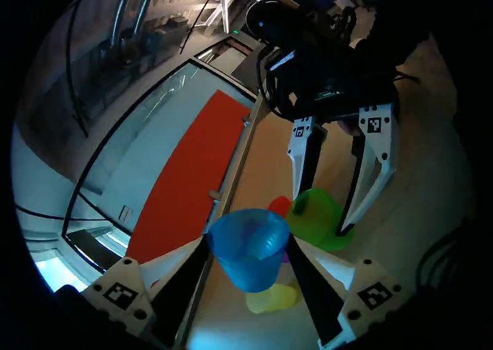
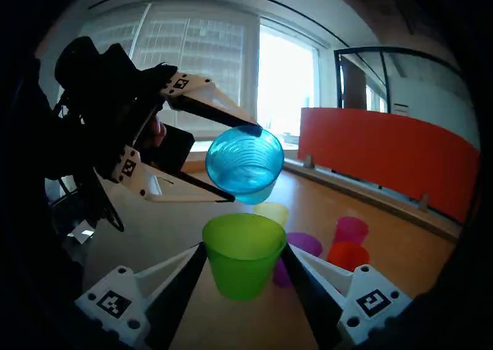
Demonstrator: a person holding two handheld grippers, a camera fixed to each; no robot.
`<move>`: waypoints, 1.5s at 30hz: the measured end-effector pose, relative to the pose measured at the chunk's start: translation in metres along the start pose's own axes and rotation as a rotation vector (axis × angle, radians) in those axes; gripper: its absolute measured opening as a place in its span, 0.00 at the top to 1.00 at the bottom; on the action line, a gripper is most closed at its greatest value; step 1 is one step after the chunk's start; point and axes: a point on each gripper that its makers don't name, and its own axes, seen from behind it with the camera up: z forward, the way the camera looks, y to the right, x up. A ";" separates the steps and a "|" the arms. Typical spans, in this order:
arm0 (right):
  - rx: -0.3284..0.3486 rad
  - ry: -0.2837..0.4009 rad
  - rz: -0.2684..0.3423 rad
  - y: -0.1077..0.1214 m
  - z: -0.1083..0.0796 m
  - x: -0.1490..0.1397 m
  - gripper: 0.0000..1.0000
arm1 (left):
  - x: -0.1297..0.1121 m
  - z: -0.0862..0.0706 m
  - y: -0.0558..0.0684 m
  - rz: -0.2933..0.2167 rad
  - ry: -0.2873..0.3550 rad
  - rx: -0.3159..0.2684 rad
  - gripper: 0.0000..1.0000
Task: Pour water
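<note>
Two cups matter: the blue cup [image 2: 244,160] is clamped across its wall by the left hand-held gripper [image 1: 248,246] and tipped, its mouth facing down toward the green cup [image 2: 244,254]. That one stands upright, gripped between both fingers of the right hand-held gripper [image 2: 243,251]. From the right hand-held gripper the blue cup hangs just above and ahead — clear of the green rim, its axis slanting toward it. Whether water runs I cannot tell. Spare cups [image 2: 350,230] stand beyond on the surface [image 2: 320,205] — the pour probably needs only a steeper tilt from the left.
</note>
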 end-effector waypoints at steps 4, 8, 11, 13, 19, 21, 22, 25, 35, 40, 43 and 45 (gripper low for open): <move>-0.001 0.002 -0.001 0.000 0.000 0.000 0.09 | 0.002 0.001 -0.001 0.013 0.001 0.003 0.12; -0.001 0.003 0.000 0.000 0.000 0.001 0.09 | 0.003 0.002 -0.003 0.029 0.001 0.007 0.12; -0.001 0.005 0.000 0.001 0.000 0.001 0.09 | 0.005 0.002 -0.004 0.047 -0.001 0.010 0.12; 0.000 0.006 0.001 0.001 0.000 0.002 0.09 | 0.006 0.002 -0.003 0.056 0.000 0.007 0.12; 0.003 0.008 0.002 0.000 -0.001 0.002 0.09 | 0.010 0.003 -0.003 0.068 0.005 0.002 0.12; 0.003 0.008 0.002 0.000 -0.001 0.002 0.09 | 0.011 0.002 -0.003 0.075 0.005 0.003 0.12; 0.003 0.008 0.001 0.000 -0.001 0.002 0.09 | 0.012 0.002 -0.003 0.082 0.004 0.004 0.12; 0.001 0.009 -0.001 0.001 -0.002 0.003 0.09 | 0.013 0.002 -0.003 0.099 0.002 0.007 0.12; 0.001 0.013 -0.004 0.001 -0.003 0.004 0.09 | 0.019 0.002 -0.002 0.139 0.004 0.015 0.12; 0.000 0.013 -0.004 0.001 -0.004 0.003 0.09 | 0.019 0.002 -0.001 0.146 0.005 0.014 0.12; 0.001 0.012 -0.004 0.002 -0.004 0.003 0.09 | 0.020 0.002 -0.003 0.153 0.006 0.019 0.12; 0.001 0.013 -0.004 0.002 -0.005 0.003 0.09 | 0.020 0.002 -0.003 0.157 0.007 0.024 0.12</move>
